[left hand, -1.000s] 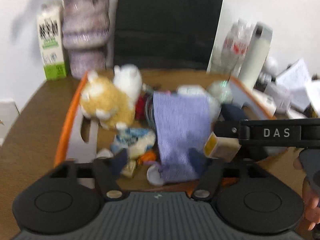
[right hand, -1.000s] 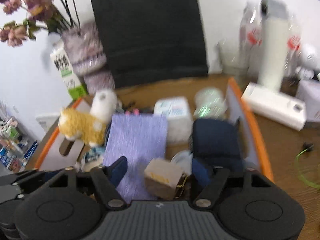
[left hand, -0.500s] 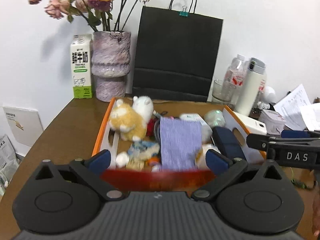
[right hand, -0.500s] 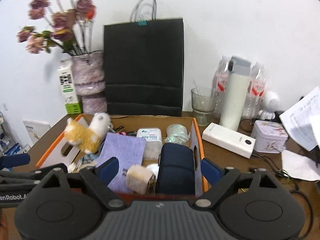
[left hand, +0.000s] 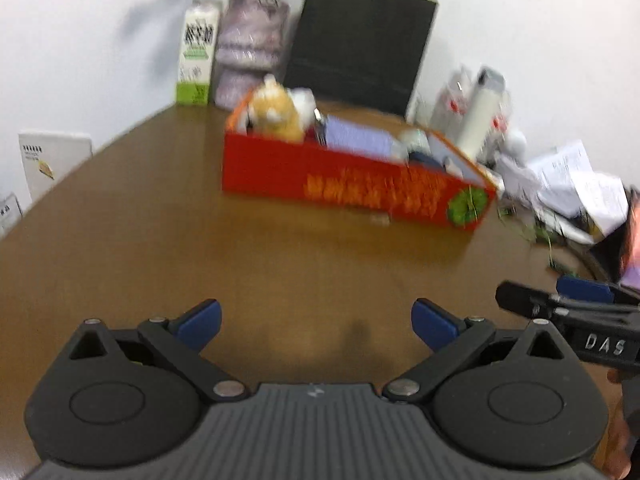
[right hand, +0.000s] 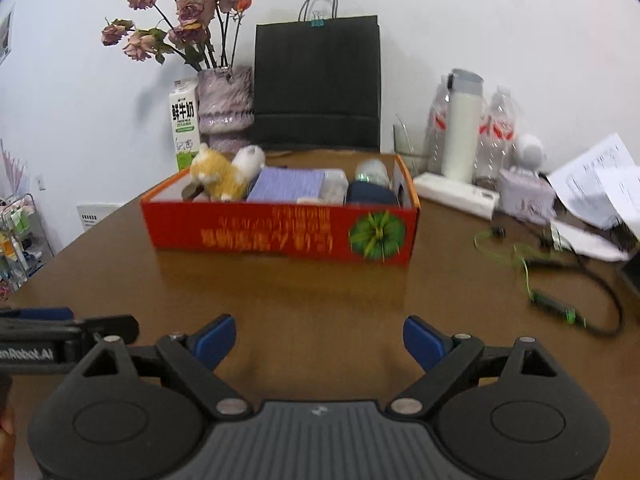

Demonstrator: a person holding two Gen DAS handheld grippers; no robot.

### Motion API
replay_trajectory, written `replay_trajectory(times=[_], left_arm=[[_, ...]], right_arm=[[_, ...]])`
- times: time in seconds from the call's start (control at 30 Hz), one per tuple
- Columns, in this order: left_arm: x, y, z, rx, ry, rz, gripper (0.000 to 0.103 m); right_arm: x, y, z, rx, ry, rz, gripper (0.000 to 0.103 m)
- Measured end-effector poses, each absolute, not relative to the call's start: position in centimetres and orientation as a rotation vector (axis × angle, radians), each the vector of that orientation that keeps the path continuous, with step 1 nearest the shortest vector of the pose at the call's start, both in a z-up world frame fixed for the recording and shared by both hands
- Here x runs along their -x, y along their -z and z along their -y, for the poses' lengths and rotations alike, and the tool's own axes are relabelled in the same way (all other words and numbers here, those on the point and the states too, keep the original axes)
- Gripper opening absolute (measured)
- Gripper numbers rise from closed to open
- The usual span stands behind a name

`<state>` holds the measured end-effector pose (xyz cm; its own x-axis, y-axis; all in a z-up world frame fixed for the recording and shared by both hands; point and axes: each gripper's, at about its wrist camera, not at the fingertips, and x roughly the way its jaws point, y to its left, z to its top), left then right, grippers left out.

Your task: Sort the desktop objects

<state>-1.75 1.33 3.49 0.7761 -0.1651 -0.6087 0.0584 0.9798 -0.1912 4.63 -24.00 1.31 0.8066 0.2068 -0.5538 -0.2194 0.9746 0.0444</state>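
A red cardboard box [right hand: 280, 232] [left hand: 352, 188] stands on the brown table, holding a yellow and white plush toy [right hand: 218, 176] [left hand: 276, 114], a purple cloth [right hand: 290, 186] [left hand: 356, 140], a dark blue pouch [right hand: 372, 194] and other small items. My left gripper [left hand: 316, 324] is open and empty, well back from the box above bare table. My right gripper [right hand: 318, 340] is open and empty, also back from the box. Each gripper's side shows at the edge of the other's view.
Behind the box are a black paper bag [right hand: 318, 80], a vase of dried roses [right hand: 226, 108] and a milk carton [right hand: 184, 124]. To the right are a white bottle [right hand: 462, 124], a power bank [right hand: 456, 196], papers [right hand: 596, 184] and a green cable [right hand: 520, 256].
Both grippers have pulled back and away from the box, from directly over its contents to well in front of it. Both stay open and empty.
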Motion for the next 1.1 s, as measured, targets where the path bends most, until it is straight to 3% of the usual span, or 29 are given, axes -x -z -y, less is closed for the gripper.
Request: replay_trajectory(times=[0.37,0.77,0.83,0.9,1.1], left_arm=[[5.7,-2.0,-1.0,0.083,0.095,-0.675,0.103],[3.5,-1.1,-0.6,-0.006,-0.012,-0.72,0.103],[2.9,-1.0,-0.4,-0.021,-0.012,-0.716,0.103],[2.3,-0.9,-0.3,-0.014,-0.01,-0.715,0.103],[1.2,-0.8,0.1,-0.005,-0.016,-0.709,0.103]], right_arm=[[1.2,1.3,25.1,-0.007,-0.234,-0.627,0.091],[-1.2,3.1,23.4,0.063,-0.187,-0.678,0.091],[-2.3,3.2,23.4,0.052,-0.172,-0.685,0.094],[-3.3,3.4,23.2,0.05,-0.158,-0.697,0.103],[-5.6,3.6,21.9,0.038,-0.132,-0.707,0.103]])
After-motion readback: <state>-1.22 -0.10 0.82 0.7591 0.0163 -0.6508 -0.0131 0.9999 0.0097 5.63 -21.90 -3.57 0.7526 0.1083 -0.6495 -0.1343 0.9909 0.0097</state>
